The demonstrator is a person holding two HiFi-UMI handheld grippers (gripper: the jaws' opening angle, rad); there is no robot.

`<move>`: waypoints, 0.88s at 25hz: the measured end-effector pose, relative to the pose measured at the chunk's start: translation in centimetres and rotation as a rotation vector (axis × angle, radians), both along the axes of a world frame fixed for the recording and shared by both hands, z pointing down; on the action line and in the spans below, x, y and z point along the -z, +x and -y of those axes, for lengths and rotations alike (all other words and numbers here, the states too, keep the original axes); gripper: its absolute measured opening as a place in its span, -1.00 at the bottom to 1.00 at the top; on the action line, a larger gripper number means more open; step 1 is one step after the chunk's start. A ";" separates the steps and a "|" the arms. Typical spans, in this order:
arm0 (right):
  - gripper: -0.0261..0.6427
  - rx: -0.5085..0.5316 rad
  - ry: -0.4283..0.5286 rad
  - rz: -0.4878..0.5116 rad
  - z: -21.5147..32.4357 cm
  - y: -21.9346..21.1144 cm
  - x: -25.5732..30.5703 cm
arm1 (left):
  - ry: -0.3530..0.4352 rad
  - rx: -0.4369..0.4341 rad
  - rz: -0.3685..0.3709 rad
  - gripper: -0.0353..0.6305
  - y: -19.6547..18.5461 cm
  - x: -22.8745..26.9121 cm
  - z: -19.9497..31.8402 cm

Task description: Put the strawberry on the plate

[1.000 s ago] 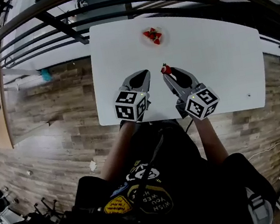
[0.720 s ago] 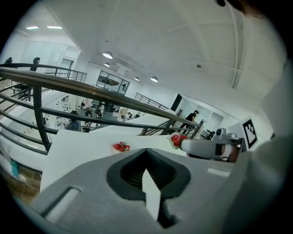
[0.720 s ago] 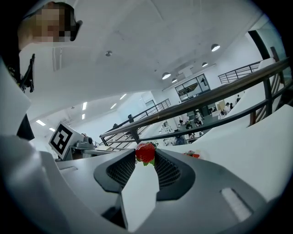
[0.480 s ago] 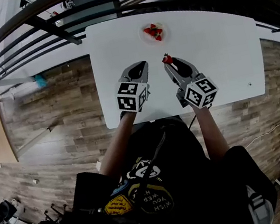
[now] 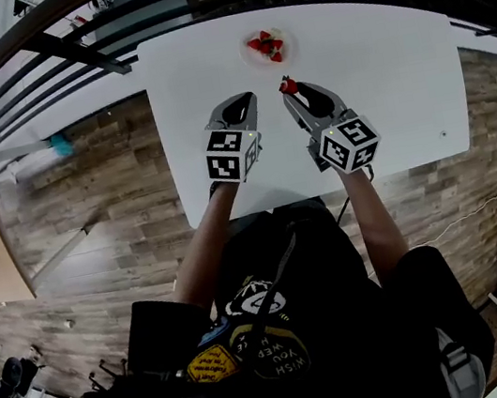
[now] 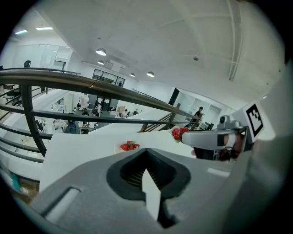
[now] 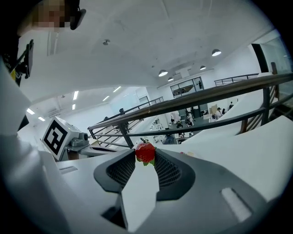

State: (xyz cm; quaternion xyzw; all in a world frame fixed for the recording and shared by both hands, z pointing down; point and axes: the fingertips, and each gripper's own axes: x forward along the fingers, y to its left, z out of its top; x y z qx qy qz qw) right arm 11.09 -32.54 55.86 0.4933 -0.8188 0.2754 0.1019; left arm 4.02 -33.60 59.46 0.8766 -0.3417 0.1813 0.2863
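Observation:
A red strawberry (image 7: pixel 145 152) with a green leaf is pinched at the tips of my right gripper (image 7: pixel 145 154), held above the white table (image 5: pixel 379 75). The same berry (image 5: pixel 288 87) shows in the head view, just short of the white plate (image 5: pixel 267 47) at the table's far edge. That plate holds several strawberries (image 5: pixel 264 45) and appears again as the plate (image 6: pixel 130 147) in the left gripper view. My left gripper (image 5: pixel 242 107) hovers beside the right one, its jaws closed together with nothing in them.
A dark metal railing (image 5: pixel 106 37) runs along the table's far side. Wood floor (image 5: pixel 87 203) lies to the left. The person's arms and dark shirt (image 5: pixel 280 321) fill the near side.
Both grippers have moved forward toward the plate, the right one carrying the strawberry. The head camera has shifted a little.

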 end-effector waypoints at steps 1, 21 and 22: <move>-0.52 0.003 -0.002 -0.013 0.5 0.2 -0.6 | 0.000 0.001 0.003 -0.89 0.2 -0.3 0.4; -0.52 0.043 -0.085 -0.082 5.6 1.4 -9.7 | -0.040 0.051 0.020 -0.89 1.8 -6.7 4.1; -0.52 0.044 -0.088 -0.083 6.0 1.5 -10.1 | -0.042 0.051 0.024 -0.89 1.8 -7.0 4.3</move>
